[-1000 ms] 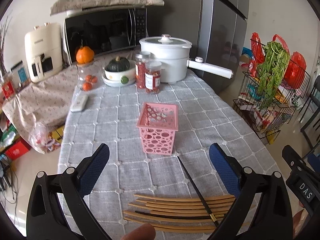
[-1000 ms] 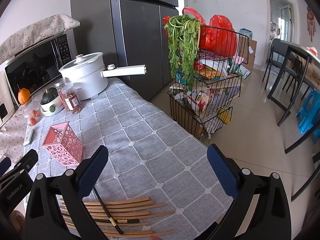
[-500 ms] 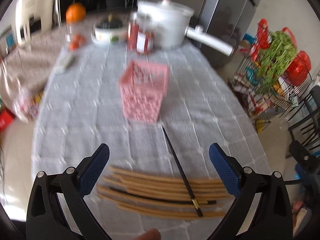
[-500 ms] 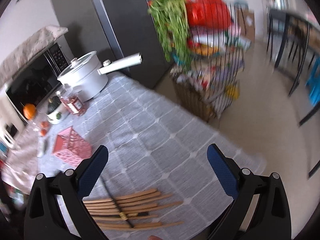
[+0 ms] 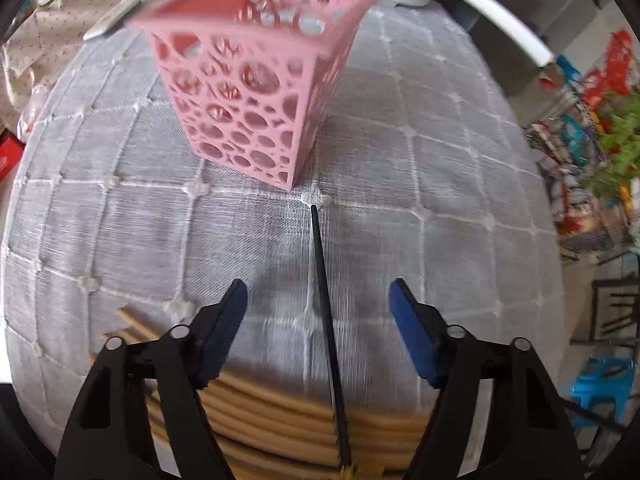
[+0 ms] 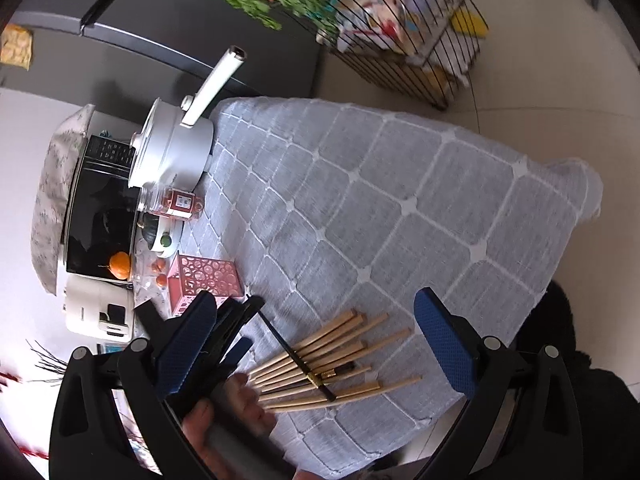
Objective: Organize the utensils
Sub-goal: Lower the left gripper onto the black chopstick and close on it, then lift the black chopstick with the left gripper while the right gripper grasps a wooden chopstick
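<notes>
Black chopstick lined up for a grab

The left gripper (image 5: pixel 316 312) is held wide over the black chopstick (image 5: pixel 324 304), near the pink basket (image 5: pixel 252 80); if closed crooked, the bamboo chopsticks (image 5: pixel 280 412) could be scattered. Right gripper (image 6: pixel 316 344) wide, empty.

The left hand-held gripper (image 5: pixel 316 332) hangs low over the grey checked cloth of the worktop (image 5: pixel 460 184), jaws spread apart, straddling 1 black chopstick (image 5: pixel 324 308) that crosses a row of bamboo chopsticks (image 5: pixel 280 416). The pink perforated basket (image 5: pixel 252 80) stands just beyond the chopstick's tip.
</notes>
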The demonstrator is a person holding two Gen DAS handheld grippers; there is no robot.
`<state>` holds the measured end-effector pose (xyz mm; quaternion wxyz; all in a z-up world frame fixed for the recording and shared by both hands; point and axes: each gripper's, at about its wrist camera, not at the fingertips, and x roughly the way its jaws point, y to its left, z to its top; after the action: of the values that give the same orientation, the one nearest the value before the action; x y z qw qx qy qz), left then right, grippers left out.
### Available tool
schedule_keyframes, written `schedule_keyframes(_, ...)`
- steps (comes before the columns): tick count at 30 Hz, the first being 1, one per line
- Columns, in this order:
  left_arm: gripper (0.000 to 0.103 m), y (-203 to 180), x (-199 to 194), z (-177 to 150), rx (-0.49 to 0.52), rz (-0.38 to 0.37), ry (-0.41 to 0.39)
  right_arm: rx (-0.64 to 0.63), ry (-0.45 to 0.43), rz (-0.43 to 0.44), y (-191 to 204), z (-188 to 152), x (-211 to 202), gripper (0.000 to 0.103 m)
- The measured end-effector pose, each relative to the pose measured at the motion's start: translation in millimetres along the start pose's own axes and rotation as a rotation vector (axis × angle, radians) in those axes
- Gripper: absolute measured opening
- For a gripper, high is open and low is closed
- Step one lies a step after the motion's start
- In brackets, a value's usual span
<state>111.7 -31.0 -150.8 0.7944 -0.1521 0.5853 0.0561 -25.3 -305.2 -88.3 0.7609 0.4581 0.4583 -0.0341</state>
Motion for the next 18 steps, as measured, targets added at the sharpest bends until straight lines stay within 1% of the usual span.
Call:
schedule_keyframes(1, 0.066, -5, 1, 2, 0.003, 0.034, -0.037, 0.001, -0.001, -0.004, -2, 1, 0, 0.096)
schedule_keyframes(2, 0.055, -8, 1, 3, 0.013, 0.051, -0.060, 0.003, -0.003, -0.009, -3, 2, -1, 0.096)
schedule_keyframes(3, 0.051, -13, 4, 5, 0.029, 0.063, -0.066, 0.008, -0.005, -0.014, -4, 3, -1, 0.096)
schedule_keyframes(4, 0.048, -18, 5, 6, 0.049, 0.098, -0.077, 0.015, -0.006, -0.017, -7, 4, -1, 0.096)
schedule_keyframes(5, 0.040, -21, 6, 6, 0.062, 0.118, -0.080, 0.026, -0.004, -0.022, -10, 5, 0, 0.096)
schedule_keyframes(6, 0.038, -24, 6, 6, 0.075, 0.138, -0.086, 0.038, 0.002, -0.023, -13, 6, 1, 0.096)
schedule_keyframes(8, 0.022, -28, 5, 5, 0.104, 0.138, -0.096, 0.056, 0.018, -0.020, -17, 7, 4, 0.096)
schedule_keyframes(9, 0.019, -29, 4, 4, 0.121, 0.139, -0.101, 0.059, 0.023, -0.021, -17, 7, 6, 0.096)
schedule_keyframes(11, 0.007, -26, 2, 1, 0.151, 0.136, -0.114, 0.054, 0.022, -0.031, -17, 5, 8, 0.096)
schedule_keyframes(13, 0.006, -17, 0, -4, 0.170, 0.092, -0.123, 0.035, 0.015, -0.040, -14, 4, 8, 0.096)
schedule_keyframes(15, 0.004, -7, -10, -10, 0.193, 0.042, -0.142, 0.013, 0.006, -0.053, -11, 3, 9, 0.096)
schedule_keyframes(18, 0.003, 7, -38, -19, 0.252, -0.027, -0.220, 0.001, 0.017, -0.062, -10, 1, 13, 0.096)
